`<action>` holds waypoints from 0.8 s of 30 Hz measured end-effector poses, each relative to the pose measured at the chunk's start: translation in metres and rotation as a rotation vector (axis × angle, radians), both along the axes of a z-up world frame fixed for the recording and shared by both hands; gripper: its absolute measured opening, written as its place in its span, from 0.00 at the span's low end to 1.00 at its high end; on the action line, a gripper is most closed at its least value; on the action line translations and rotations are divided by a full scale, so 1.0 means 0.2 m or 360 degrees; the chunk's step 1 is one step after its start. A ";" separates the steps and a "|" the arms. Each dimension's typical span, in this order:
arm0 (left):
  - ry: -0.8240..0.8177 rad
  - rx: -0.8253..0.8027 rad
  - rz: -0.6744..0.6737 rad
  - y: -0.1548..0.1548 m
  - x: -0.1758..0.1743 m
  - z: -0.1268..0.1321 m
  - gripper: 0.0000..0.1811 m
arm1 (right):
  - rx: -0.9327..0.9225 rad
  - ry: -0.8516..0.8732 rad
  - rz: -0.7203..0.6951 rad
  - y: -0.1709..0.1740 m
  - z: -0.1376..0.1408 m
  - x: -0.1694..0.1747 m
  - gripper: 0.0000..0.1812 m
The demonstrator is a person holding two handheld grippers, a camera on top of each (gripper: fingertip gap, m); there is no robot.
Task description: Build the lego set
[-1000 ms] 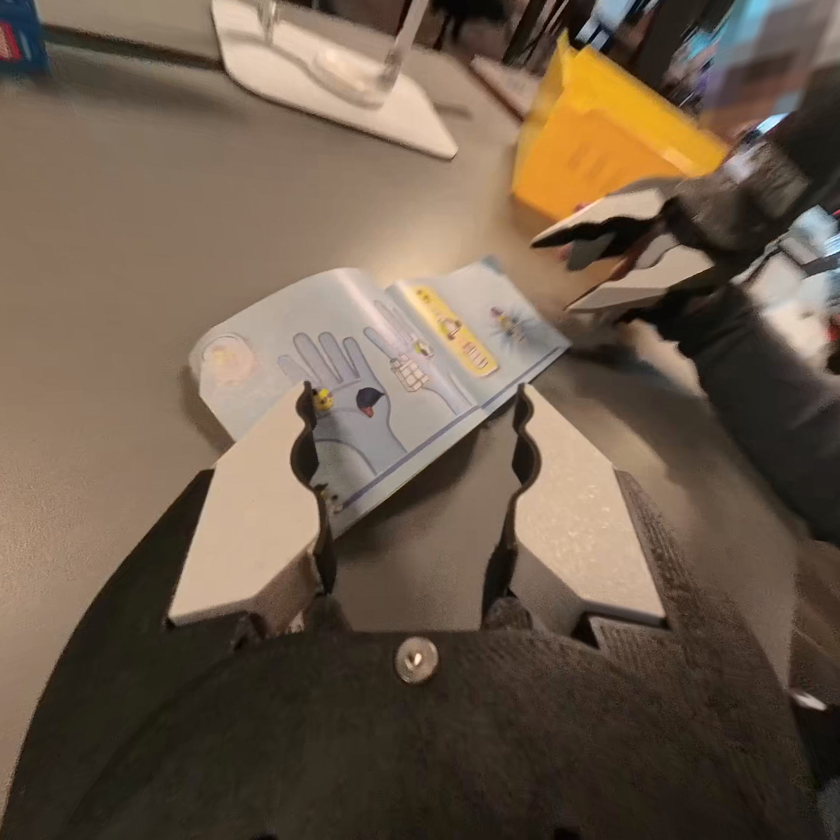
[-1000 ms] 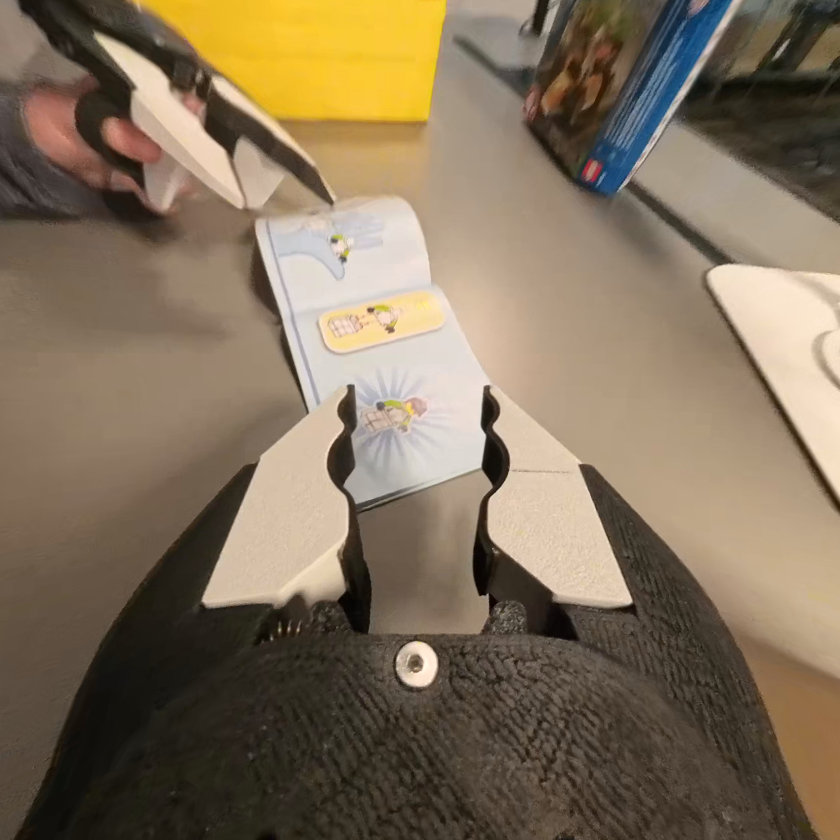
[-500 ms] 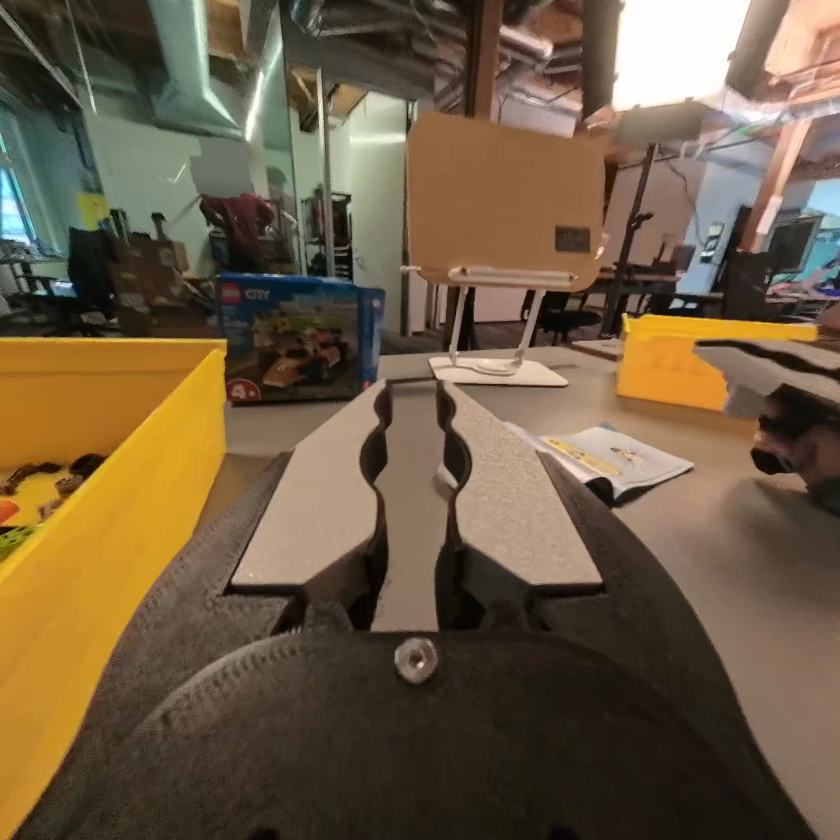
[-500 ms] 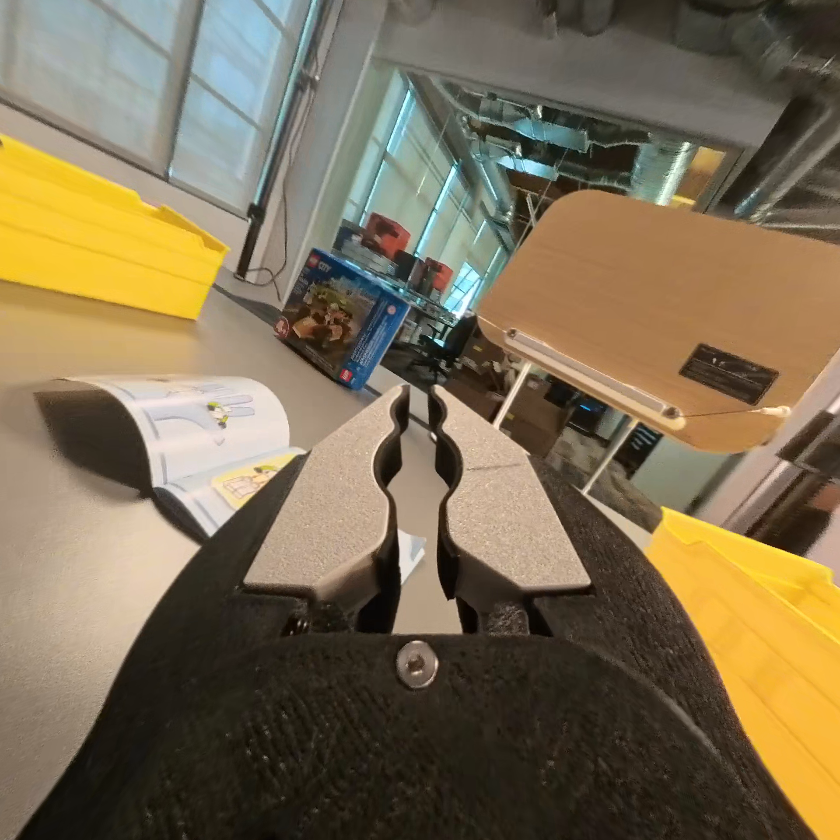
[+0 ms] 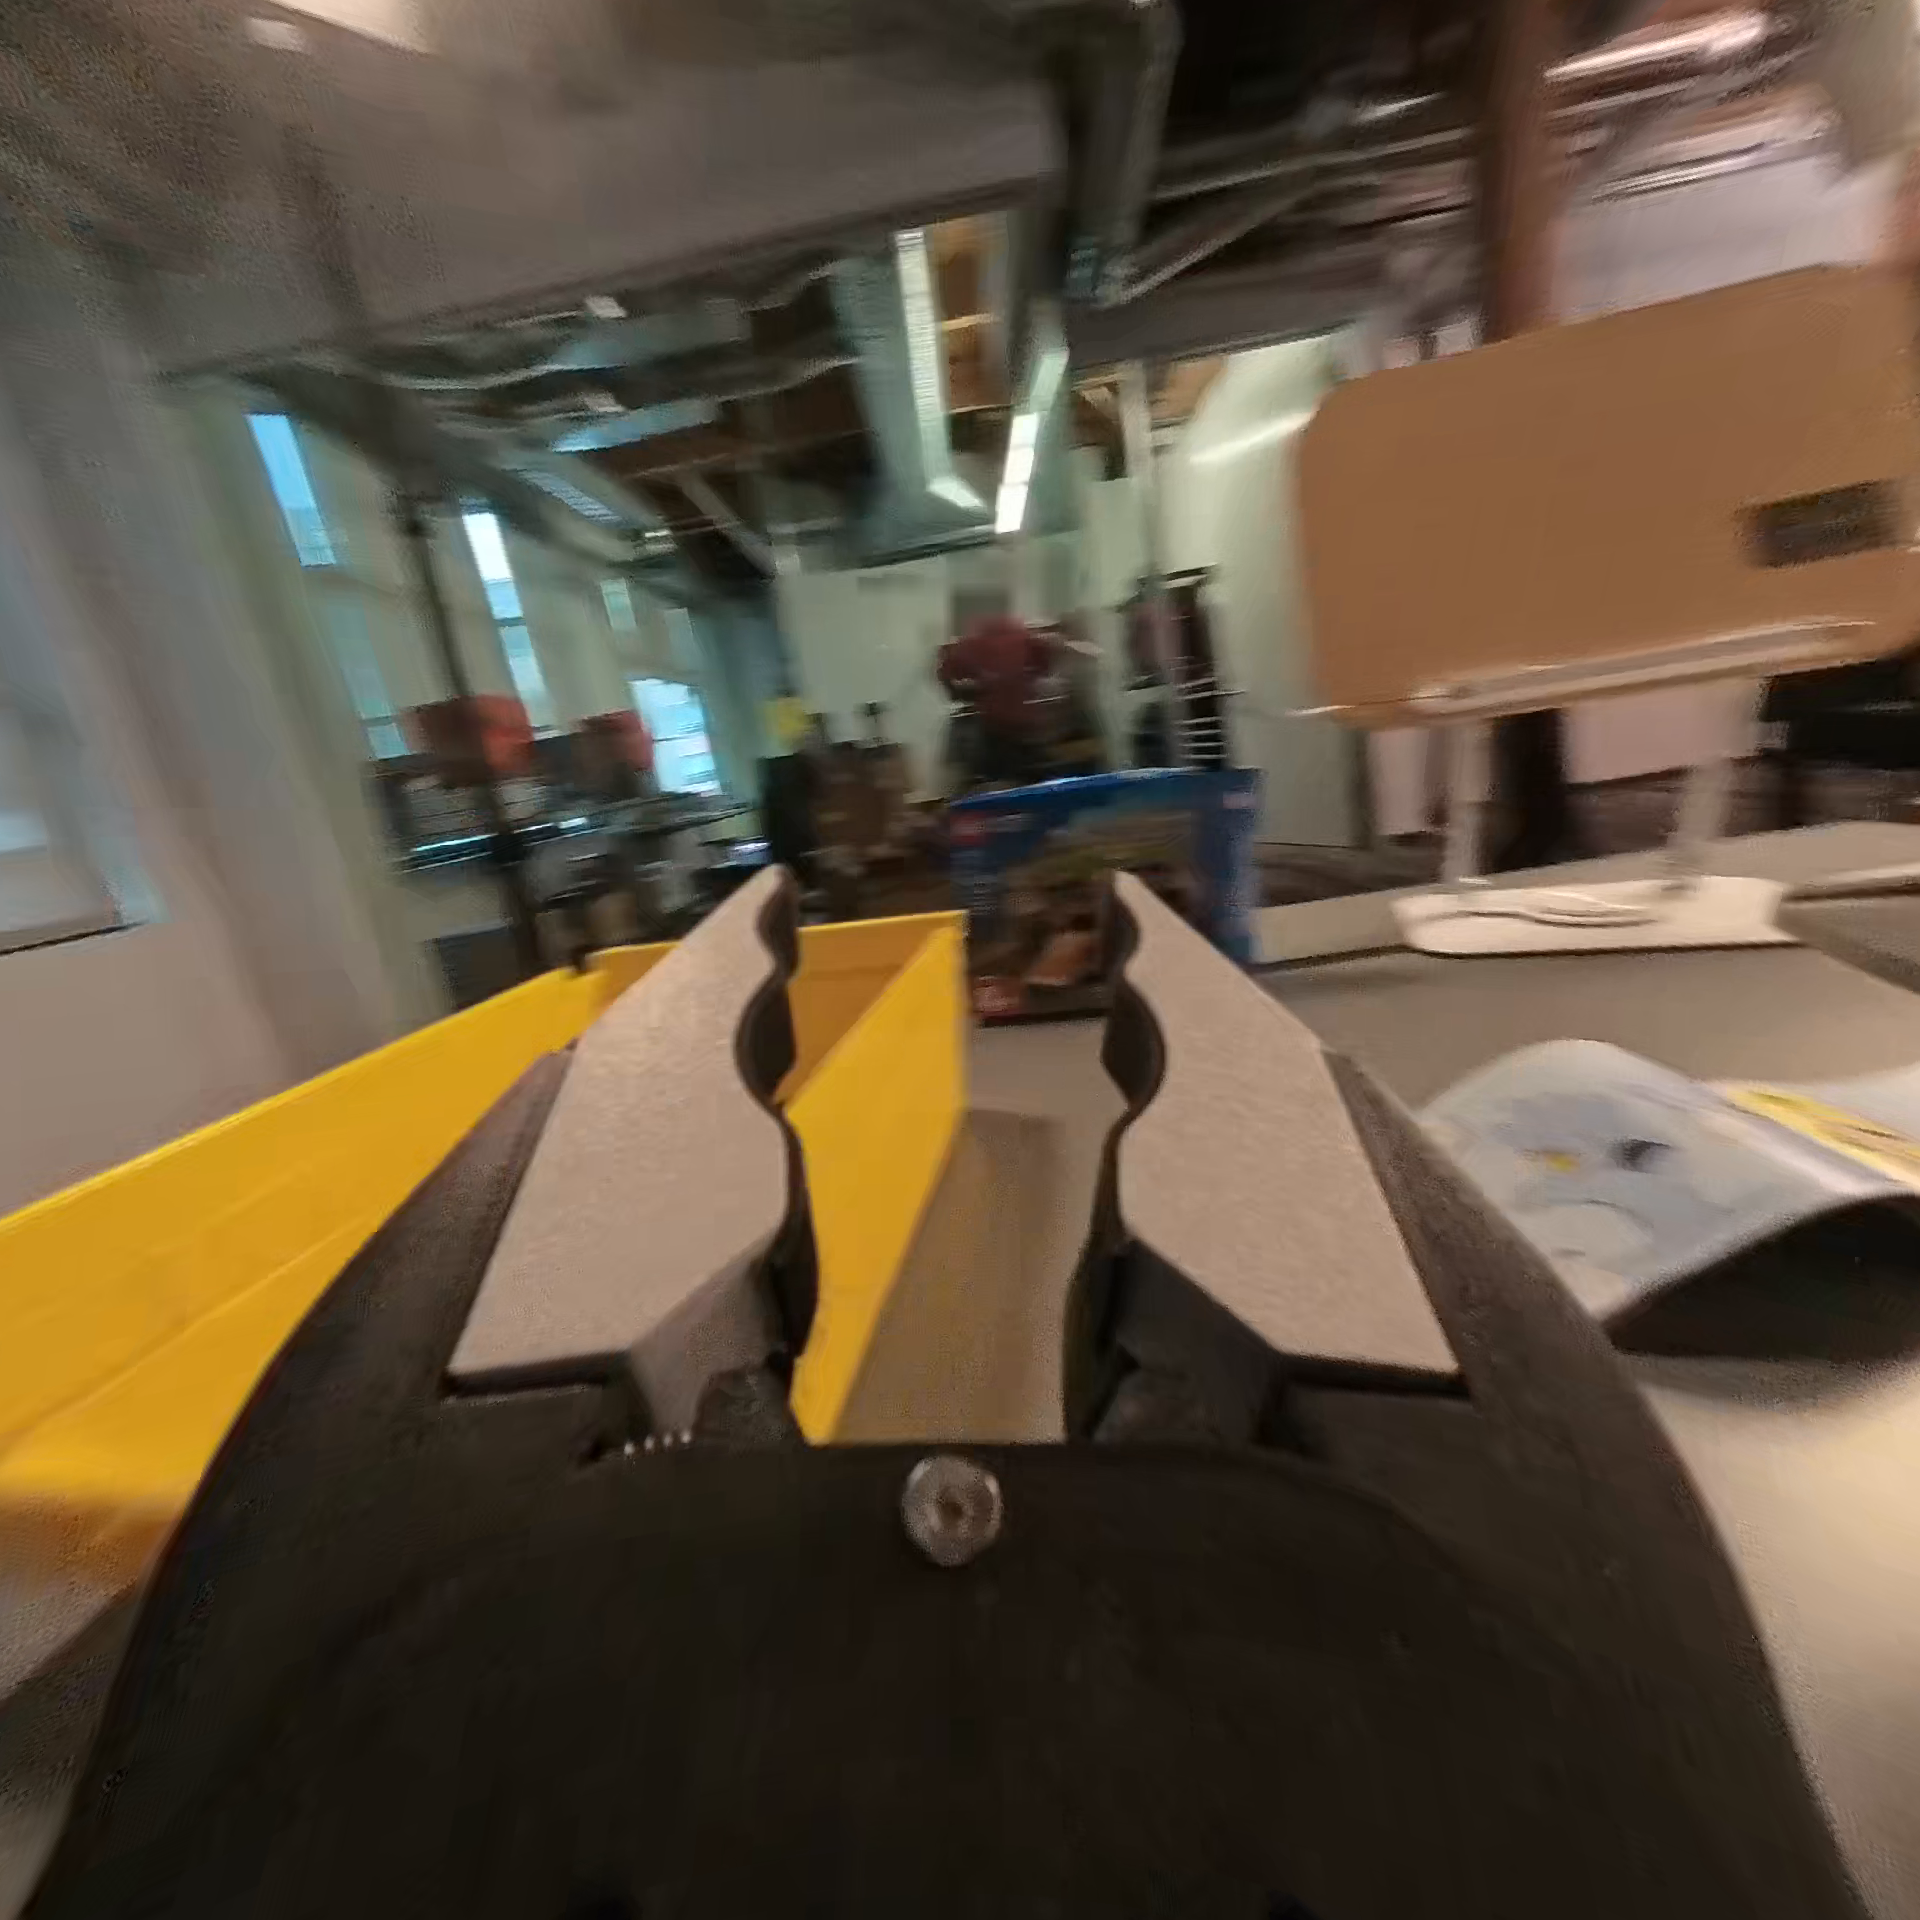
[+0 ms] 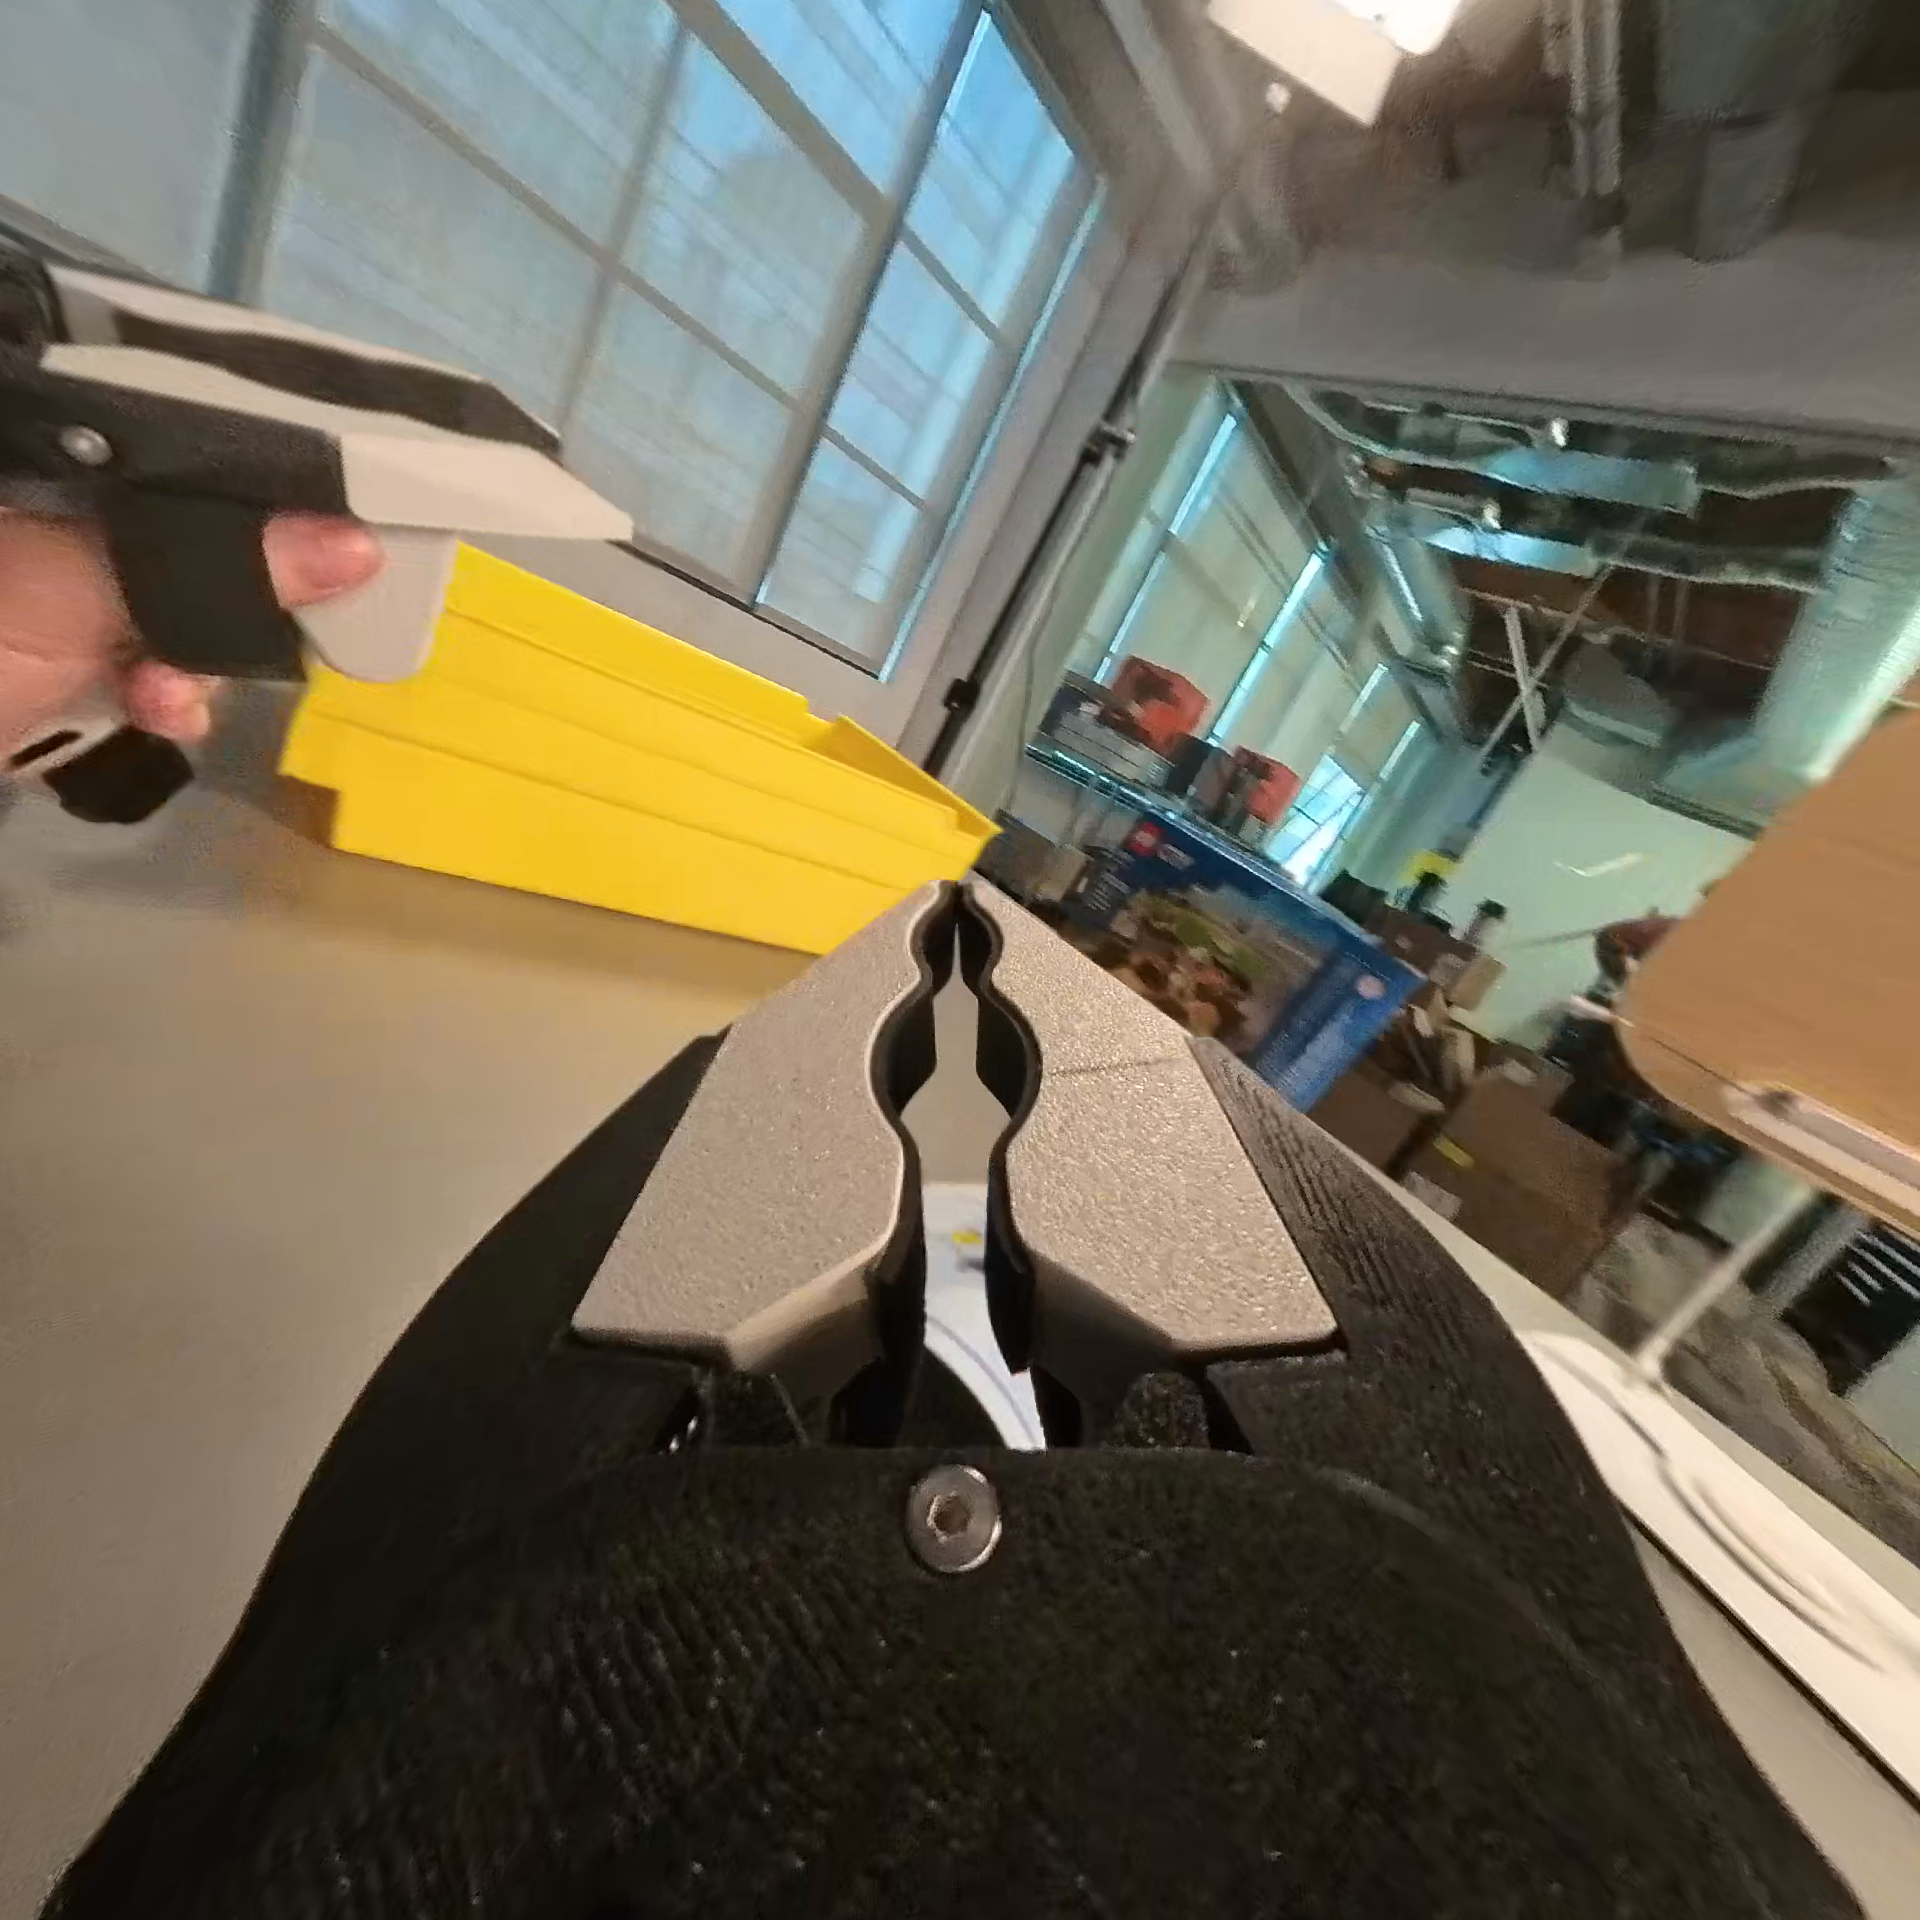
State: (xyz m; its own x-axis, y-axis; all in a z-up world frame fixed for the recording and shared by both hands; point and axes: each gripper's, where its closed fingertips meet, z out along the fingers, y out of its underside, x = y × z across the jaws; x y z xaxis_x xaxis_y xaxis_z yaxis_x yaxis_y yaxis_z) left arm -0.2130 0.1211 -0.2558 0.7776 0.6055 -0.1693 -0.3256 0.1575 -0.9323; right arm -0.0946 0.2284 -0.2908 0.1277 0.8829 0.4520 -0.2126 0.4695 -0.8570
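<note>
L gripper [image 5: 951,920] agape, booklet [image 5: 1621,1184] blurred – cut off

Each black textured claw [image 5: 948,914] carries grey wavy-edged fingers [image 6: 790,1132] and one silver screw [image 6: 953,1517].

My left gripper [image 5: 951,914] has opened again; half a second ago its jaws were almost together. It turned left, so the bin [image 5: 883,1049] is now at centre and the booklet [image 5: 1662,1174] at right edge. My right gripper [image 6: 956,896] closed until the tips nearly touch.
</note>
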 end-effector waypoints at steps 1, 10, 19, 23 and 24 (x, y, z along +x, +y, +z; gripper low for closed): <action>-0.0030 -0.0006 0.0106 -0.07 -0.05 -0.01 0.36 | 0.0013 -0.0002 0.0027 -0.03 0.00 -0.03 0.00; -0.0818 -0.0425 -0.0112 -0.13 -0.22 -0.40 0.11 | -0.0056 0.0012 0.0113 -0.07 0.01 -0.09 0.00; -0.0788 -0.0491 -0.0249 -0.01 0.08 -0.41 0.24 | -0.0127 0.0012 0.0130 -0.05 0.01 -0.09 0.00; -0.0788 -0.0500 -0.0378 0.12 0.21 -0.41 0.28 | -0.0141 0.0016 0.0123 -0.04 0.01 -0.09 0.00; -0.0793 -0.0510 -0.0418 0.15 0.24 -0.41 0.29 | -0.0143 0.0017 0.0122 -0.04 0.01 -0.09 0.00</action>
State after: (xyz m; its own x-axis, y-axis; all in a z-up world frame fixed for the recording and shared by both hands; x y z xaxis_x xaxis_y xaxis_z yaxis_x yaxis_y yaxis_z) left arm -0.1650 0.1512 -0.3369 0.9251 0.3637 0.1093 0.1696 -0.1381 -0.9758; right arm -0.1123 0.2213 -0.2887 0.0626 0.9272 0.3693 -0.2540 0.3726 -0.8925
